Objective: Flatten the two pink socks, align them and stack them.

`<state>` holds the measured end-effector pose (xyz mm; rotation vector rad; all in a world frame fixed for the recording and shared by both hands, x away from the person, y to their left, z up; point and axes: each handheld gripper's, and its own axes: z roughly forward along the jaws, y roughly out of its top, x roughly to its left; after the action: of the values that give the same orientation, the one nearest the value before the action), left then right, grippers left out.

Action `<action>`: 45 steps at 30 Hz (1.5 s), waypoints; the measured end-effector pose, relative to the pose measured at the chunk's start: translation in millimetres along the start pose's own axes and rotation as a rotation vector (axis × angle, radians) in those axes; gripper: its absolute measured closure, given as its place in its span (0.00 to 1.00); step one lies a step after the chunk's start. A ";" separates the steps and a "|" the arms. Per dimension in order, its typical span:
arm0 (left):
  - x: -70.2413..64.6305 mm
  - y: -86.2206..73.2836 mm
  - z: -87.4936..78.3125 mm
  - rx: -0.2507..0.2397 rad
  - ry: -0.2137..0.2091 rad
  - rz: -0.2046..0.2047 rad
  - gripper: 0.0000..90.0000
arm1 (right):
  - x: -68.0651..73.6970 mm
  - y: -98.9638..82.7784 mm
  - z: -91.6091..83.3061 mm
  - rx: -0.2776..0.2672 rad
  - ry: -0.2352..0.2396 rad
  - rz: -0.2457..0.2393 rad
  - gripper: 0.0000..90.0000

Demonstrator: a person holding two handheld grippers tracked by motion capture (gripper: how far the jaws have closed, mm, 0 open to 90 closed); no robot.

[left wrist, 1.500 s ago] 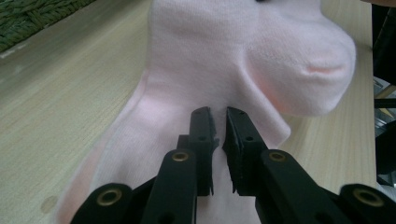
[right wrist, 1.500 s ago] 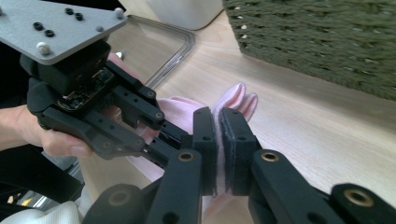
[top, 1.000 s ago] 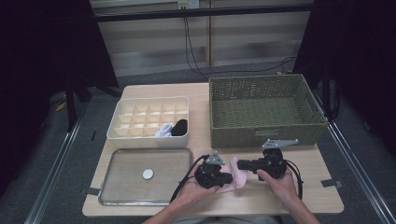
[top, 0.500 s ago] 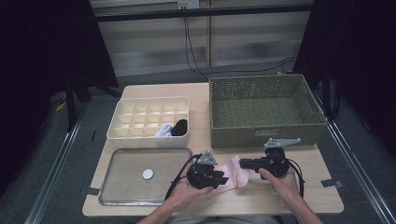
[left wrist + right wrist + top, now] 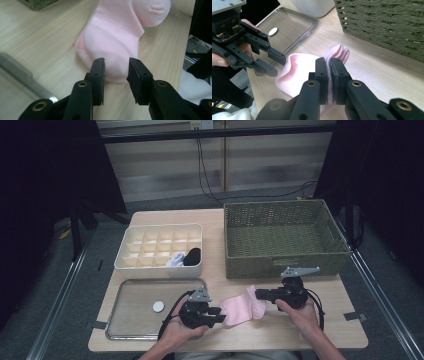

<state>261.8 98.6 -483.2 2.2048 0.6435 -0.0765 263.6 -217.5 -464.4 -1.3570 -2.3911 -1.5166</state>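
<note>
1. The pink sock (image 5: 241, 308) lies flat on the worktop (image 5: 280, 332) at the lower middle of the high view, between your two grippers and just below the woven basket (image 5: 284, 237).
2. Your right gripper (image 5: 328, 72) has its fingers clenched on the sock's edge. Hold that pinch firm so the fabric stays anchored.
3. Your left gripper (image 5: 116, 75) has its fingers released; they have just been opening, with only the sock's rounded end lying beyond the tips and nothing pressed between them.
4. Judging by this, you are re-gripping to fold or roll. Slide the lower finger under the fabric edge before closing.
5. Take both layers and keep low.
6. The divided organiser box (image 5: 160, 250) at upper left already holds socks, so it is likely the goal.
</note>
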 end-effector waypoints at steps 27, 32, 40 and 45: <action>10.1 -3.8 17.9 0.016 -0.014 -0.051 0.82 | 19.1 5.3 34.6 0.066 0.049 -0.034 0.93; 6.7 -4.1 18.0 0.026 -0.028 -0.049 0.82 | 23.2 7.7 40.9 0.076 0.048 -0.044 0.93; 8.4 -3.2 13.6 0.001 -0.051 -0.064 0.81 | 24.5 7.1 49.6 0.079 0.075 -0.037 0.85; 10.5 -1.7 7.3 -0.018 -0.044 -0.064 0.81 | 26.7 7.3 40.6 0.055 0.064 -0.036 0.73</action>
<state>271.2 98.5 -492.0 2.1595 0.6882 -0.1518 268.5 -168.9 -469.5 -1.2427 -2.4121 -1.4670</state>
